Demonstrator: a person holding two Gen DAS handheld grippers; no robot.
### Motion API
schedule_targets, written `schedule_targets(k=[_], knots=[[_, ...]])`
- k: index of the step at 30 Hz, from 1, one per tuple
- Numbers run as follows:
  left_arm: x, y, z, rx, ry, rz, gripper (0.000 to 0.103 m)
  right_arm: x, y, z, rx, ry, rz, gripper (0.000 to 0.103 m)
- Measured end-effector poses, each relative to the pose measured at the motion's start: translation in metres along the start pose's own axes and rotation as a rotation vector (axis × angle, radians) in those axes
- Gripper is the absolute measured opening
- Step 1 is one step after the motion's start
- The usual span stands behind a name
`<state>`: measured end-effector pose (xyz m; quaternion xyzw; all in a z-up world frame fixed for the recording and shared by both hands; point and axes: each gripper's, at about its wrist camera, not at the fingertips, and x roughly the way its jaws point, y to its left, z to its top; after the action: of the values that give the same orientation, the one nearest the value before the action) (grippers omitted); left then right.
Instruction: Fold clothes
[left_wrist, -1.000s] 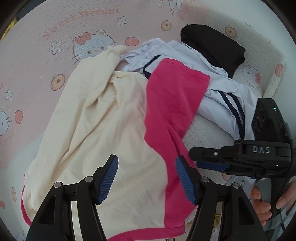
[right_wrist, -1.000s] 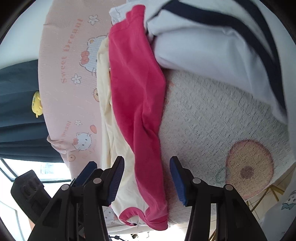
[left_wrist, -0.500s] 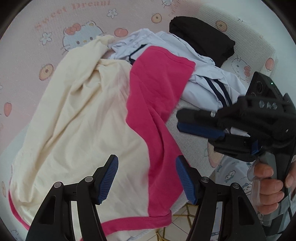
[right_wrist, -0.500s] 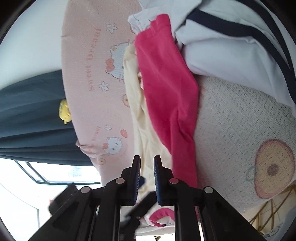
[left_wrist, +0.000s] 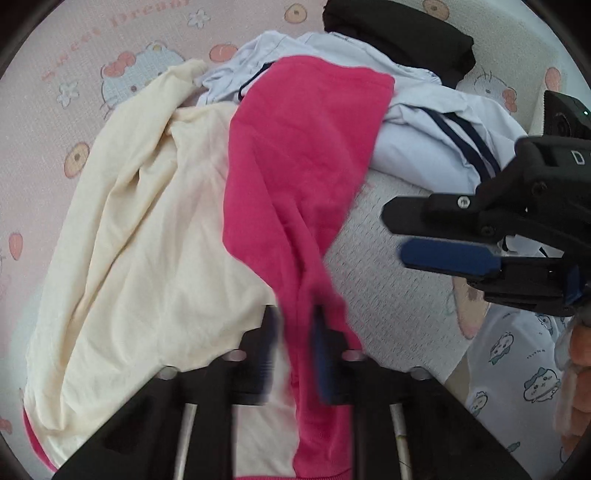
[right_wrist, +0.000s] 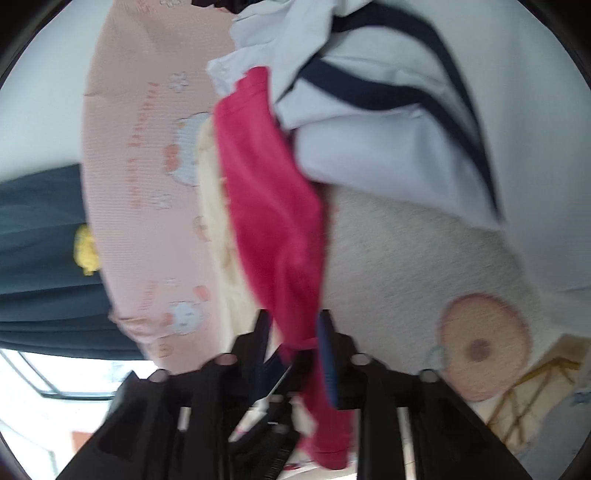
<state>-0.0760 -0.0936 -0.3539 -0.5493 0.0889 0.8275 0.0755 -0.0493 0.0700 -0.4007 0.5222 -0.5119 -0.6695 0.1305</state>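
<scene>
Two-tone garment (left_wrist: 295, 177), pink over cream, lies crumpled, apparently pinched.

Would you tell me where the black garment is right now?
In the left wrist view, the black garment lies at the top right, behind the white navy-striped garment on the pink sheet.

Hot-pink sleeve (left_wrist: 295, 177) running between left jaws; cream body (left_wrist: 140, 236) of same garment lying left of them. Ahead of jaws, white garment (left_wrist: 417, 147) showing navy stripes, black garment (left_wrist: 399, 33) sitting beyond it. Bed cover (left_wrist: 55, 122) showing pale pink with cartoon cats, flowers, red lettering. Right gripper (left_wrist: 436, 240) showing black with blue pads. Right view: pink sleeve (right_wrist: 273, 221) passing between jaws, dark teal curtain (right_wrist: 37, 236) hanging far left, blurred.
</scene>
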Motion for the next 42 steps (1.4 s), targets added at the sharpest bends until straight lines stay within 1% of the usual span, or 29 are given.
schedule_targets(k=[1,2,4,6,8,10,14,16,18,23,24,25,26,27,28,30,36,38,39,41,42], knots=[[-0.001,0.002,-0.001,-0.007,-0.004,-0.007,0.013,0.000,0.001,0.000,-0.008,-0.007,-0.026,0.046],[-0.002,0.004,-0.001,-0.013,-0.007,-0.014,0.013,0.001,0.002,0.001,-0.008,-0.004,-0.029,0.047],[-0.005,0.010,-0.002,-0.027,-0.017,-0.004,0.012,0.004,0.005,0.000,-0.002,0.008,-0.007,0.054],[-0.008,0.018,-0.003,-0.046,-0.026,0.002,0.012,0.007,0.007,0.000,-0.001,0.018,0.008,0.057],[-0.010,0.027,-0.005,-0.074,-0.036,0.000,0.012,0.010,0.014,0.001,-0.027,0.020,-0.014,0.060],[-0.007,0.040,-0.007,-0.116,-0.026,-0.016,0.012,0.015,0.022,0.002,-0.059,0.030,-0.036,0.062],[-0.001,0.064,-0.011,-0.185,-0.011,-0.049,0.012,0.028,0.037,0.007,-0.089,0.047,-0.074,0.063],[0.004,0.072,-0.003,-0.204,-0.004,-0.069,0.012,0.036,0.037,0.010,-0.093,0.055,-0.095,0.063],[0.006,0.071,-0.002,-0.199,-0.004,-0.071,0.012,0.043,0.037,0.013,-0.095,0.059,-0.109,0.063],[0.008,0.067,-0.001,-0.179,-0.011,-0.066,0.013,0.051,0.040,0.019,-0.107,0.035,-0.108,0.063],[0.008,0.066,-0.001,-0.176,-0.012,-0.066,0.013,0.053,0.040,0.020,-0.111,0.029,-0.116,0.062],[0.008,0.065,-0.001,-0.172,-0.013,-0.067,0.013,0.055,0.039,0.022,-0.116,0.022,-0.123,0.058],[0.008,0.065,0.000,-0.175,-0.013,-0.072,0.013,0.057,0.039,0.023,-0.121,0.016,-0.131,0.051],[0.007,0.065,0.000,-0.178,-0.013,-0.079,0.013,0.058,0.039,0.026,-0.126,0.011,-0.145,0.031],[0.005,0.066,0.000,-0.185,-0.017,-0.096,0.013,0.056,0.040,0.029,-0.131,0.007,-0.153,0.018],[0.002,0.067,0.001,-0.199,-0.025,-0.134,0.013,0.049,0.043,0.029,-0.143,-0.007,-0.102,0.011],[-0.022,0.067,0.008,-0.207,-0.070,-0.165,0.013,0.028,0.053,0.029,-0.181,-0.048,0.046,0.010],[-0.030,0.070,0.011,-0.215,-0.081,-0.175,0.013,0.022,0.055,0.028,-0.195,-0.057,0.074,0.010],[-0.035,0.072,0.012,-0.215,-0.083,-0.178,0.016,0.020,0.053,0.027,-0.193,-0.061,0.085,0.010],[-0.041,0.072,0.017,-0.206,-0.093,-0.175,0.032,0.016,0.043,0.023,-0.168,-0.061,0.093,0.010],[-0.045,0.071,0.021,-0.190,-0.110,-0.165,0.048,0.014,0.038,0.023,-0.151,-0.056,0.082,0.010]])
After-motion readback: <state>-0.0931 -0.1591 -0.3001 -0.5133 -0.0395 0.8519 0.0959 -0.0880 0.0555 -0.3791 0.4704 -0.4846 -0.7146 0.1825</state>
